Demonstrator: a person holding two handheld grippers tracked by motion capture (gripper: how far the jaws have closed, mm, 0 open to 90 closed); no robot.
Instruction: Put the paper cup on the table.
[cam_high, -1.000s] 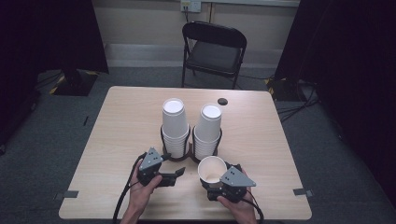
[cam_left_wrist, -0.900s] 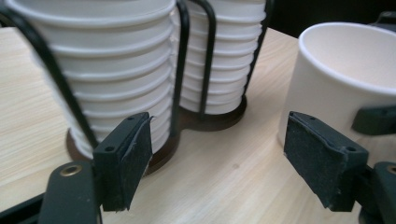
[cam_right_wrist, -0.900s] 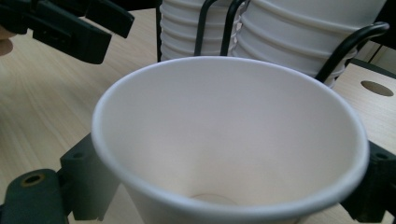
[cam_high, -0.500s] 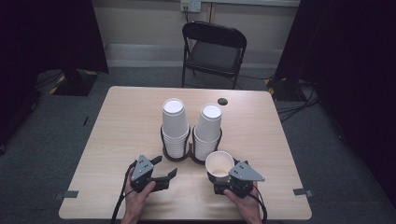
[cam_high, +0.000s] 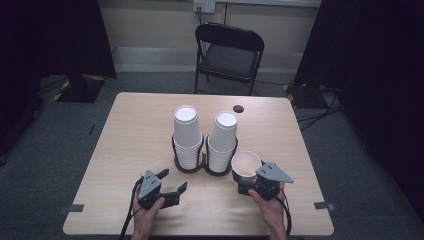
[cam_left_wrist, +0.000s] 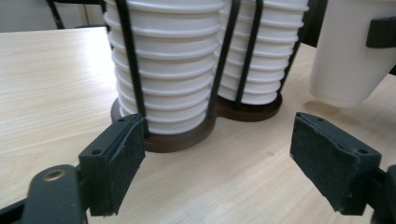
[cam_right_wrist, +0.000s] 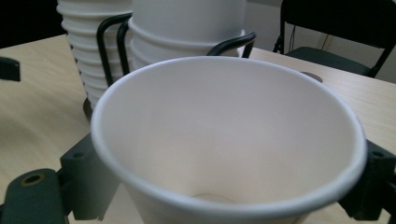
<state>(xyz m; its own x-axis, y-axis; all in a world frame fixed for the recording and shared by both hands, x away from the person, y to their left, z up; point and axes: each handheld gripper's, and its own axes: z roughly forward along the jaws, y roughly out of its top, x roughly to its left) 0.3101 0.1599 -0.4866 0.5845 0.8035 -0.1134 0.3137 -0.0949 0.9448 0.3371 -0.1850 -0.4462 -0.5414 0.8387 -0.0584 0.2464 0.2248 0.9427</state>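
The paper cup at the lower right sits squeezed in the right gripper, so keep it level, while the left gripper at the lower left gapes wide, holding nothing.

A black folding chair is standing just behind the worktop. A small dark disc is lying near the worktop's far edge, and a wall socket is sitting above the chair.

No readable text, labels or numbers
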